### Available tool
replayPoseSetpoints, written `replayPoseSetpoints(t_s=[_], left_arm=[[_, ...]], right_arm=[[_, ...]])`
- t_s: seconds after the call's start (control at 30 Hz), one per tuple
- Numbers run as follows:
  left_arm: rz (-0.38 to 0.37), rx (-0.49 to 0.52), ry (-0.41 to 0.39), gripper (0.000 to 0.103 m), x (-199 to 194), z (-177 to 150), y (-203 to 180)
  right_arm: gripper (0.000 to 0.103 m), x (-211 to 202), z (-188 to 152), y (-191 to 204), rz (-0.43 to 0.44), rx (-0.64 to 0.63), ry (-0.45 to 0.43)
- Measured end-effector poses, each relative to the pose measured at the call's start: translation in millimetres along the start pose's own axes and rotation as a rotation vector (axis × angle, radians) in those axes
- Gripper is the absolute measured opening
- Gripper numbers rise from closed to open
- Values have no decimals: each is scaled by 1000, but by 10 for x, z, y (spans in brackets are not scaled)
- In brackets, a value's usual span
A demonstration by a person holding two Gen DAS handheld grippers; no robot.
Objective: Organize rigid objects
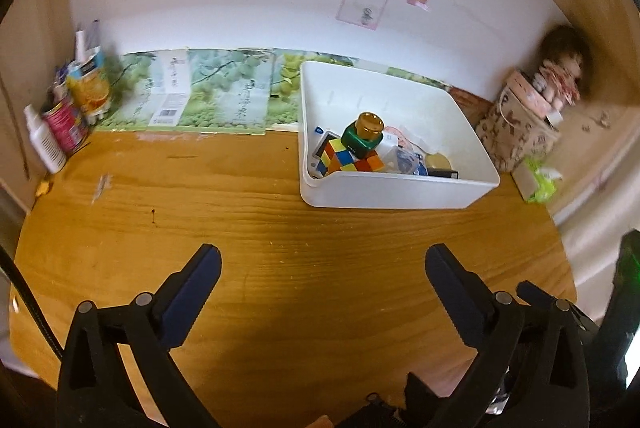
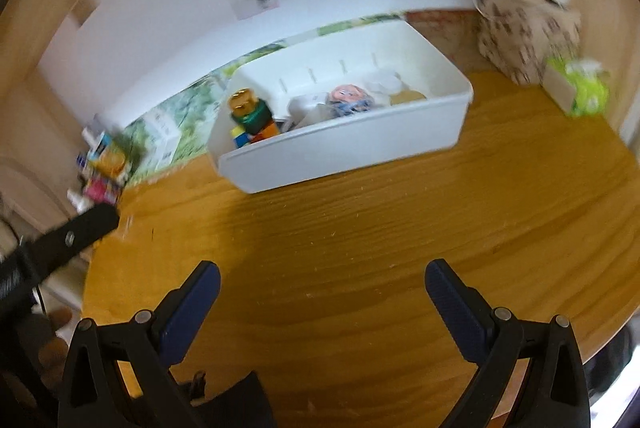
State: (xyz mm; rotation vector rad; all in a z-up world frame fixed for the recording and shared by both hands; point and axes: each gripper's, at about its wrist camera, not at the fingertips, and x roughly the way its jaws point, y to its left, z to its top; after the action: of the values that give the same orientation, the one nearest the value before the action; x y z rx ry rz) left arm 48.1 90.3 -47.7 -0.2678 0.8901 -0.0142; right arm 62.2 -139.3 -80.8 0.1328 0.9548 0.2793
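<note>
My left gripper and my right gripper both hang with fingers spread wide and nothing between them, over the bare wooden table. Farther off sits the white bin, holding a colour cube with a green, gold-capped bottle resting on it. Leaf-printed sheets line the wall behind.

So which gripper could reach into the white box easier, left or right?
Probably the right gripper: the white box sits nearer ahead of it. From the left gripper, also open and empty, the box lies off to the right.
</note>
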Motion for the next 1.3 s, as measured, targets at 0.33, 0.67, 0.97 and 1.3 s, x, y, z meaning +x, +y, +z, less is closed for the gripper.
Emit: replayPoseSetpoints(t_s=[0.33,0.67,0.97,1.3], left_arm=[[134,-84,-60,102,-230,-31,-508],[187,-155,-103,102,-313,-186,-821],[185,-87,-32,102,-62,-154,-1139],[193,-31,-29,102,101,15,-1249]], right_arm=[[103,-439,257,-187,27,-166,31],[103,-653,378,-492,77,-243,23],[103,-382,392,-754,57,-199,115],[103,-143,577,-779,44,-202,143]])
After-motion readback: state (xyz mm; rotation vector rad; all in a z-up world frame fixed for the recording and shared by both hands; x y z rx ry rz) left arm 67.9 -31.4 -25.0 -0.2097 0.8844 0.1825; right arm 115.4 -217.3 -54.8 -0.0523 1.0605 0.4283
